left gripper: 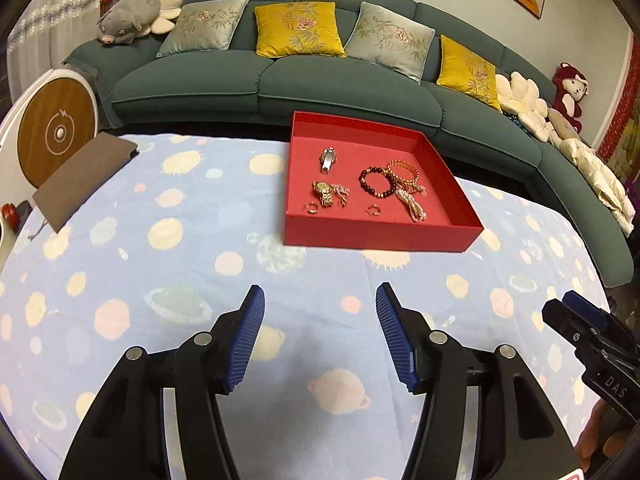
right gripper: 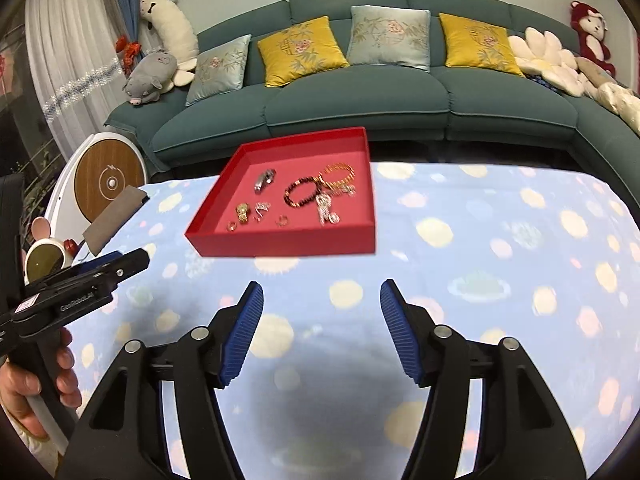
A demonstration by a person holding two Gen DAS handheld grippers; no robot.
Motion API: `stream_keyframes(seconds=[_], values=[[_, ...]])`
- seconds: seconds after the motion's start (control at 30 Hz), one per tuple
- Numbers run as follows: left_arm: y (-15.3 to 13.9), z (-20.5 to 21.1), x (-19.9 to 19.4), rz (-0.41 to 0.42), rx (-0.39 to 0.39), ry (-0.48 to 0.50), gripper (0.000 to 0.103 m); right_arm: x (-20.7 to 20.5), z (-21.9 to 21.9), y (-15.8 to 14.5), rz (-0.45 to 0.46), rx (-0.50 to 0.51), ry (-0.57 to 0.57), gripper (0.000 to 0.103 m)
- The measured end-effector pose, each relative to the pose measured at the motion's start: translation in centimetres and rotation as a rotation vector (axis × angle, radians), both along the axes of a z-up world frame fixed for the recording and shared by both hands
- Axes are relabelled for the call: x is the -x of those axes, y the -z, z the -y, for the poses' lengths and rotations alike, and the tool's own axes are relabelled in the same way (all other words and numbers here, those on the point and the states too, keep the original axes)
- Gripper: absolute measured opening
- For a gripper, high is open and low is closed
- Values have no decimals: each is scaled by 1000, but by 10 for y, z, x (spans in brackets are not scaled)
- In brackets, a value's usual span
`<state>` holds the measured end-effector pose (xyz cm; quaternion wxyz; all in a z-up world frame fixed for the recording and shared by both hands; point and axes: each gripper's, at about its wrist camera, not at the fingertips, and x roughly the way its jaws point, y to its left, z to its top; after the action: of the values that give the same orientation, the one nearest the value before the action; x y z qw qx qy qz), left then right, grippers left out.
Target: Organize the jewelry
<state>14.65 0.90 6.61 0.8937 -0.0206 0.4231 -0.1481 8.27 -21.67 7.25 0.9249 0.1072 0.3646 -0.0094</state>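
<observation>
A shallow red tray [left gripper: 384,236] [right gripper: 280,245] stands on a blue planet-print cloth. Inside lie a silver watch [left gripper: 328,159] [right gripper: 265,179], a gold watch [left gripper: 323,193] [right gripper: 242,213], a dark bead bracelet [left gripper: 375,182] [right gripper: 302,196], an orange bead bracelet [left gripper: 404,173] [right gripper: 340,174], a pearl strand [left gripper: 412,204] [right gripper: 327,209] and small rings [left gripper: 373,210] [right gripper: 282,221]. My left gripper [left gripper: 320,298] hangs open over bare cloth in front of the tray, nothing between its blue pads. My right gripper [right gripper: 322,294] is likewise open and empty, short of the tray.
A brown pouch [left gripper: 84,176] [right gripper: 114,218] lies at the cloth's far left corner, near a round wood-faced device [left gripper: 58,132] [right gripper: 110,182]. A green sofa [left gripper: 320,84] [right gripper: 360,108] with cushions and plush toys runs behind. A hand [right gripper: 28,396] holds the left gripper's handle.
</observation>
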Motion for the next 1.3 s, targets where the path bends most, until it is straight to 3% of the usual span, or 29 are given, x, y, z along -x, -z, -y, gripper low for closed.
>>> stream_keyframes(seconds=[0.13,0.27,0.5,0.6,0.73,1.3], values=[[9,10,8,-26,-22,14,57,17,-8,3,3,35,48,70],[11,19,10,-22,-41,-6,64,15,-18,4,11,54,36,75],[24,26,9,-20,-92,-15,66,12,-29,9,17,111,50,87],[26,26,7,-29,-68,-13,67,10,-31,12,9,112,52,87],[29,27,6,-22,-97,-5,67,7,-36,15,6,130,51,92],[33,32,5,-22,-128,-16,67,4,-47,28,-15,192,51,92]])
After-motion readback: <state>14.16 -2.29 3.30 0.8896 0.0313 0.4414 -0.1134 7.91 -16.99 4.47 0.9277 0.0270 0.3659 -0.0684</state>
